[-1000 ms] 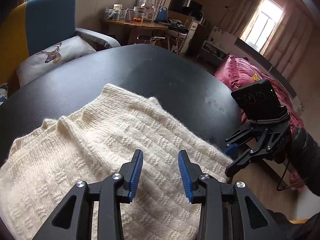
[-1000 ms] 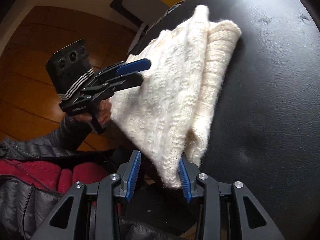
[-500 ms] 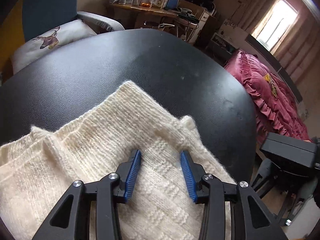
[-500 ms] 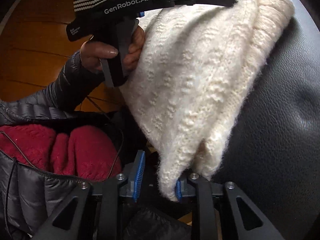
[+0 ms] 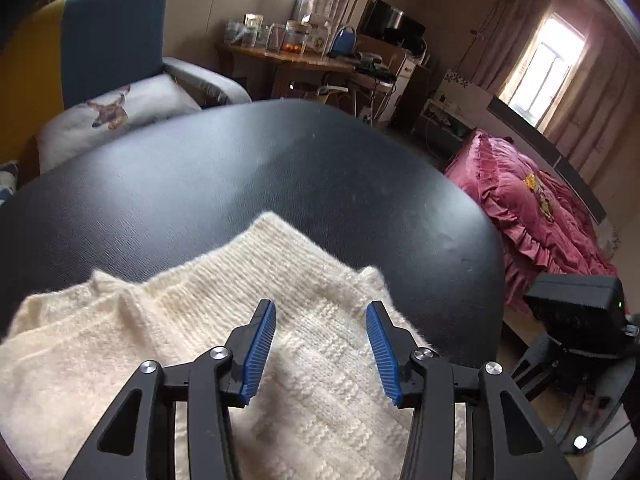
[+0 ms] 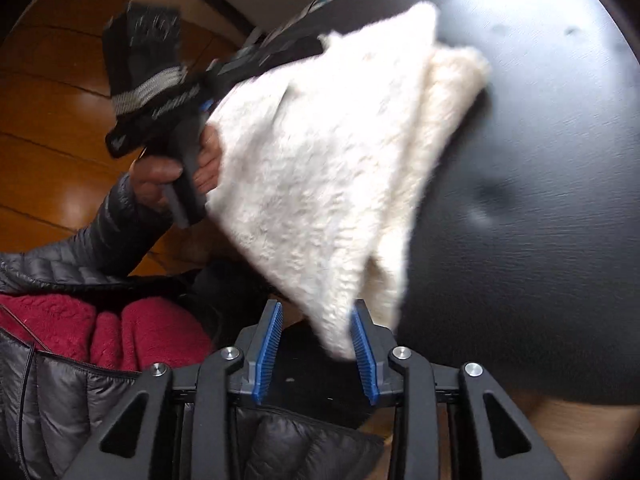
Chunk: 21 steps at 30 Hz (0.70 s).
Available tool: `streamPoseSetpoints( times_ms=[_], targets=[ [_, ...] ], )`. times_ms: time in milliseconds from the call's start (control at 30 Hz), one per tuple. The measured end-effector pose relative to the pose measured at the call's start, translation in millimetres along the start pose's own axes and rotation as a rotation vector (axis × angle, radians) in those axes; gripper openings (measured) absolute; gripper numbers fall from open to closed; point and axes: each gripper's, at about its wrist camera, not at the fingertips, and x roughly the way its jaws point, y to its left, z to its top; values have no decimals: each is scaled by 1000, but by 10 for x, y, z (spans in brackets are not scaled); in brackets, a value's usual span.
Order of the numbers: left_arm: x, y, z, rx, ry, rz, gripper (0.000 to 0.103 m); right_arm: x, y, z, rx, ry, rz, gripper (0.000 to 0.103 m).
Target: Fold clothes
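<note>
Past my claws I see a blue and yellow armchair (image 5: 112,36) with a deer-print cushion (image 5: 116,114), a cluttered wooden side table (image 5: 288,56), a ruffled pink bedspread (image 5: 532,216) and glossy brown floorboards (image 6: 56,128)

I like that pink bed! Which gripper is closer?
Right gripper, off the table's edge by the bed; left gripper over the sweater. Both jaws just opened, sweater between them.
</note>
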Motion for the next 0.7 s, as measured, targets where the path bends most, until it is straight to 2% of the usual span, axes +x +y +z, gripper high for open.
streamPoseSetpoints(
  times_ms=[67,133,233,300,333,433,533,600,700],
  targets=[
    [-196,56,-22,-15,-20,13,53,-245,1,-12,26,-84,-80,37],
    [-362,125,-118,-30,-42,28,55,-444,11,47,47,-216,-173,37],
    [-523,176,-294,-29,-57,68,59,-488,68,333,48,-372,-318,37],
    [-579,211,-427,-31,-48,76,59,-374,138,699,30,-417,-380,37],
    [-588,228,-462,-32,-46,88,59,-327,139,896,15,-422,-393,37],
    [-636,301,-556,-53,-45,103,59,55,189,1347,-24,-397,-506,37],
    [-682,382,-623,-83,-52,109,59,333,237,1597,-58,-308,-646,37],
    [-669,434,-642,-86,-46,129,60,525,134,1646,-85,-251,-733,37],
    [-627,509,-669,-94,-36,144,60,726,143,1660,-137,-222,-832,21]
  ],
)
